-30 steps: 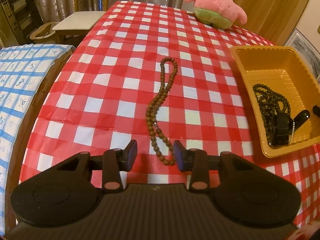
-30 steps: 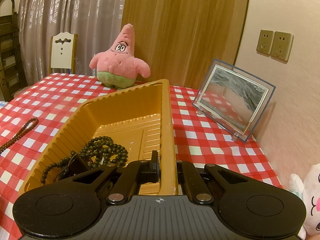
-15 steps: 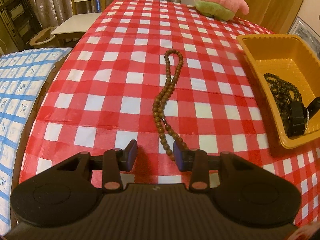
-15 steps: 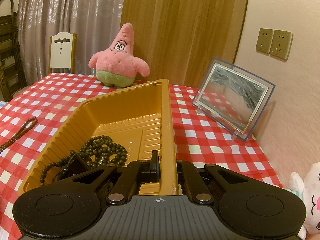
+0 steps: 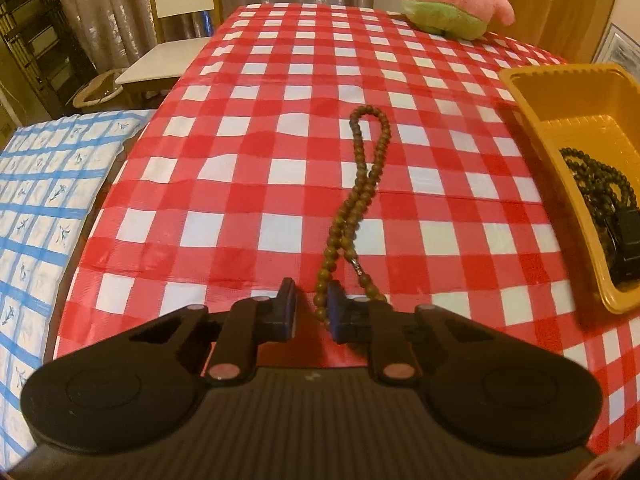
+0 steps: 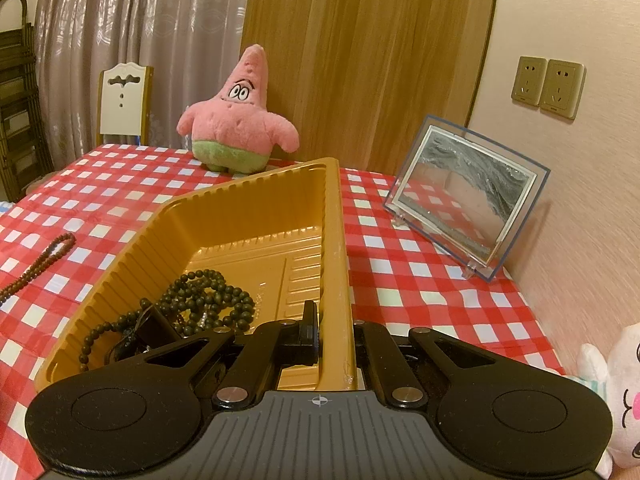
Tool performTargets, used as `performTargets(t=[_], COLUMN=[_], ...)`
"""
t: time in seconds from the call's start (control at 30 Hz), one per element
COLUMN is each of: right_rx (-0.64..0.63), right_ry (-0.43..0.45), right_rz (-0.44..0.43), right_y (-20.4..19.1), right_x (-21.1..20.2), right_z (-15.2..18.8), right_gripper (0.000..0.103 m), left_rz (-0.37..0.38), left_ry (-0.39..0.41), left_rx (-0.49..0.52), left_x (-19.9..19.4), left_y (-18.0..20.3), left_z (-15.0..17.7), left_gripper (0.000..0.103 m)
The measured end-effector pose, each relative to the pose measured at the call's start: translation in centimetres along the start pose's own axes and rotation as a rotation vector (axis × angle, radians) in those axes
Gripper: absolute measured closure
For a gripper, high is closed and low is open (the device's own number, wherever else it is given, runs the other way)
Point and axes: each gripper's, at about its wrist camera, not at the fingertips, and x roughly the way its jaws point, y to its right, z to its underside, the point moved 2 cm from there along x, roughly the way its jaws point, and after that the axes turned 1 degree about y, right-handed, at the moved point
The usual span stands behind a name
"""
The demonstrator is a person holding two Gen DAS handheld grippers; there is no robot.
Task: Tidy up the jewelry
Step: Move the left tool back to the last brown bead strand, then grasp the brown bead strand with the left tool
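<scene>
Our left gripper (image 5: pixel 311 307) stands narrowly open, the brown bead strand (image 5: pixel 362 196) entering the gap and running toward 12 o'clock. Our right gripper (image 6: pixel 335 330) pinches the yellow tray (image 6: pixel 334 236) wall, dark beads (image 6: pixel 200 300) at 10 o'clock.

Two bead strings, one brown (image 5: pixel 362 204) and one dark (image 6: pixel 204 300), one yellow tray (image 6: pixel 248 220), two plush toys, pink (image 6: pixel 236 128) and white (image 6: pixel 616 396), one sand-art frame (image 6: pixel 468 196).
</scene>
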Motion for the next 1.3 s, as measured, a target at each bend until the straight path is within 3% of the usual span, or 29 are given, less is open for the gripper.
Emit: performTargets(t=[0.13,0.2,0.4,1.0,1.3], right_rx=[0.0,0.0,-0.005,-0.003,0.012], right_ry=[0.0,0.0,0.002,0.005,0.006], right_rz=[0.0,0.0,-0.001,-0.093,-0.113], right_y=[0.0,0.0,-0.1,-1.4,-2.2], right_x=[0.0,-0.1,-0.1,1.4,1.8], right_z=[0.0,0.0,0.2,0.0,-0.6], right_gripper=[0.1,0.1,0.1,0.1,0.1], left_rz=[-0.004,0.014,0.046,0.107,0.166], left_ry=[0.012,0.009,0.006,0.187,0.32], left_rx=[0.045,0.044,0.054,0.068,0.107], left_x=[0.0,-0.1,-0.5,-7.8,-13.3], left_y=[0.5,0.6,0.8,0.8,1.5], left_z=[0.2,0.3,0.1,-4.0,-7.5], left_gripper=[0.09,0.097,0.098,0.098,0.098])
